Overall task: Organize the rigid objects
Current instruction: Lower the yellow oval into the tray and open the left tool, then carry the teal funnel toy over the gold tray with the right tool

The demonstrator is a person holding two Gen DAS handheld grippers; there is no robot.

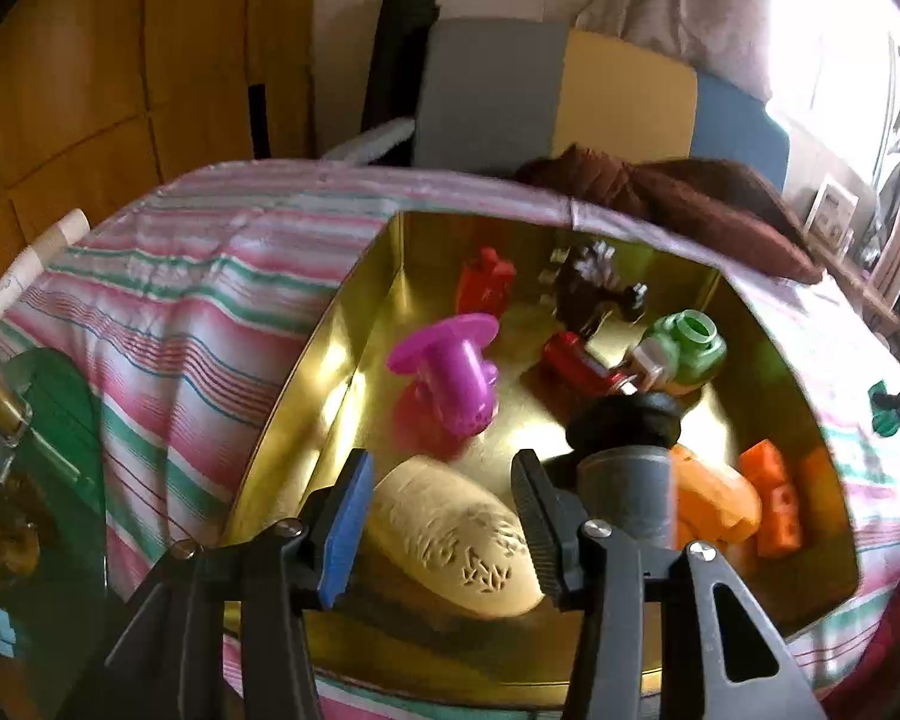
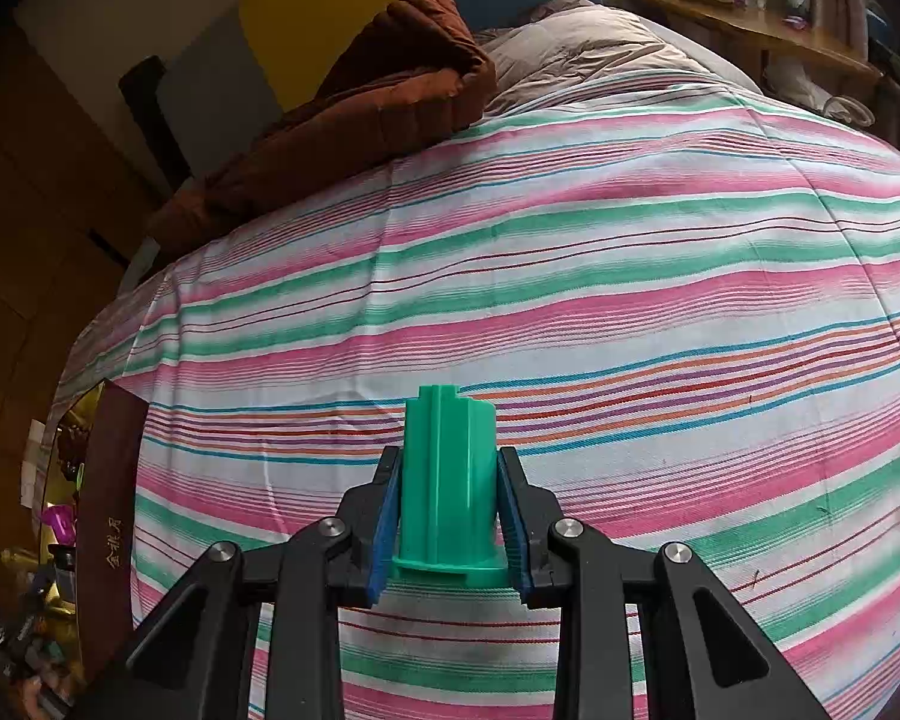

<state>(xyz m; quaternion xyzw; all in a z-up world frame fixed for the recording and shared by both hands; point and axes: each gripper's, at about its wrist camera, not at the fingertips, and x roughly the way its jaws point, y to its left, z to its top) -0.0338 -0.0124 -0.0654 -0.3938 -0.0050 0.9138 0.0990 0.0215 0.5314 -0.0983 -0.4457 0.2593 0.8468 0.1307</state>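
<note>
Right jaws clamped on green spool (image 2: 448, 480); left jaws apart over tin's (image 1: 306, 414) cream piece (image 1: 450, 534).

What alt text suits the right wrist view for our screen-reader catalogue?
The right gripper has its jaws shut on a green ribbed plastic cylinder, above a bedsheet striped pink, green and white. A brown blanket lies behind.
</note>
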